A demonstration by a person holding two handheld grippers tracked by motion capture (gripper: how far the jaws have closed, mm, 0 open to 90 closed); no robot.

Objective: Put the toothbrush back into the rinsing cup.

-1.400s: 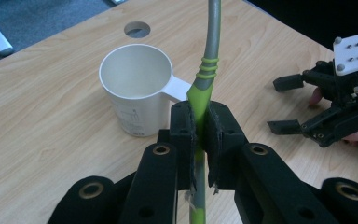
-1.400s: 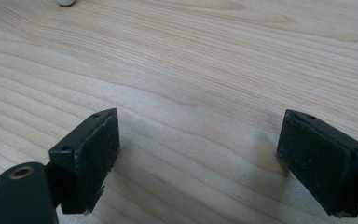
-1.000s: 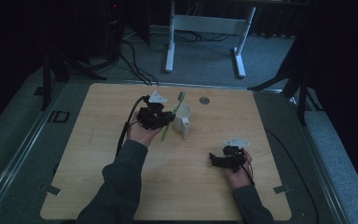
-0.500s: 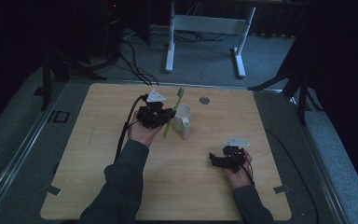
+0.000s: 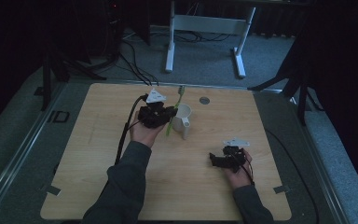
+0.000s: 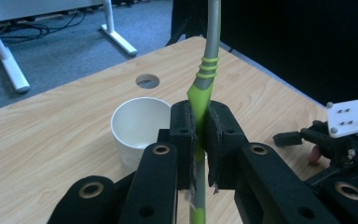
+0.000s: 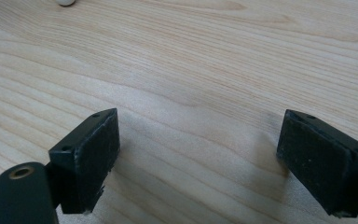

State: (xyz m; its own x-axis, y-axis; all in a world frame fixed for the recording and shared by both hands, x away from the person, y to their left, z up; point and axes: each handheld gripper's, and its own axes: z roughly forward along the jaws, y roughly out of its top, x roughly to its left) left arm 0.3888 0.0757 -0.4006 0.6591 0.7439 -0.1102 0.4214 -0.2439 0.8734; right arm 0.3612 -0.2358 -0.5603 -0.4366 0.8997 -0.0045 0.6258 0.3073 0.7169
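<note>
My left gripper (image 5: 168, 115) is shut on a green and grey toothbrush (image 5: 177, 103), whose bristle head points toward the far edge. In the left gripper view the two pads (image 6: 182, 130) clamp the green handle (image 6: 199, 95), and the grey shaft rises out of the top of that view. A white cup (image 5: 183, 113) stands upright just right of that gripper, with the toothbrush beside its rim; the cup (image 6: 137, 122) looks empty. My right gripper (image 5: 216, 160) rests low near the front right of the table, open, with bare wood between its jaws (image 7: 196, 158).
The wooden table (image 5: 98, 154) has a round cable hole (image 5: 204, 100) behind the cup. A black cable (image 5: 123, 135) trails from the left gripper along the person's forearm. White desk legs (image 5: 169, 51) and loose cables lie on the floor beyond the far edge.
The toothbrush head has crept slightly toward the far edge as the left gripper shifted a little. The right gripper has stayed put.
</note>
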